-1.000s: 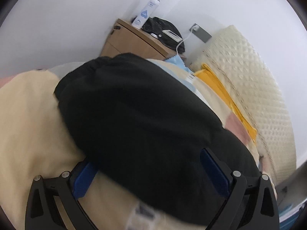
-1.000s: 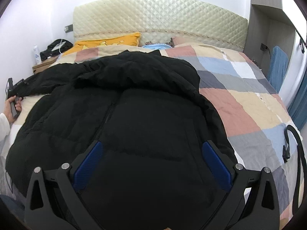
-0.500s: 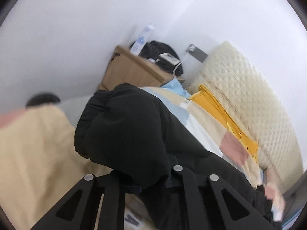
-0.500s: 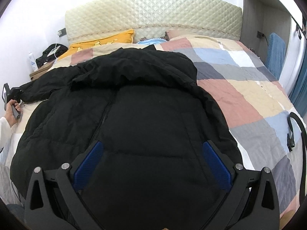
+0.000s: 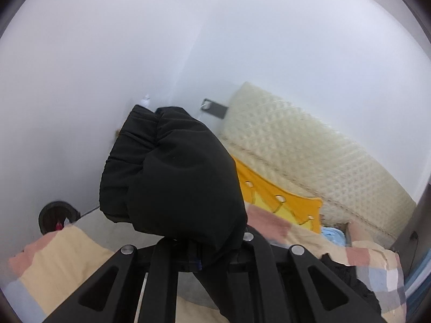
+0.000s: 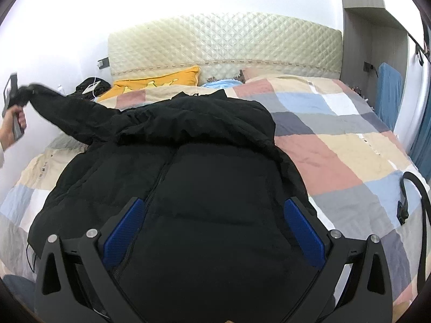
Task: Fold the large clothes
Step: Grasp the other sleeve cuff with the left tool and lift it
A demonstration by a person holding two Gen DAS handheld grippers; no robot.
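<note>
A large black puffer jacket [image 6: 204, 177] lies front-up and zipped on the patchwork quilt [image 6: 331, 156] of a bed. My right gripper [image 6: 214, 231] is open, its blue pads above the jacket's lower body. My left gripper [image 5: 204, 255] is shut on the jacket's left sleeve cuff [image 5: 172, 172] and holds it lifted off the bed. In the right wrist view the left gripper [image 6: 12, 99] shows at far left with the raised sleeve [image 6: 70, 110] stretched up from the shoulder.
A quilted cream headboard [image 6: 223, 43] stands at the far end with a yellow pillow [image 6: 159, 83] and a blue cloth [image 6: 221, 83]. A black strap [image 6: 414, 193] lies on the quilt at right. A blue garment [image 6: 388, 91] hangs at right. A dark bin [image 5: 56, 215] stands by the wall.
My left gripper closed on the sleeve cuff and lifted it up off the bed, stretching the sleeve. My right gripper stayed open over the jacket body, drawing back slightly.
</note>
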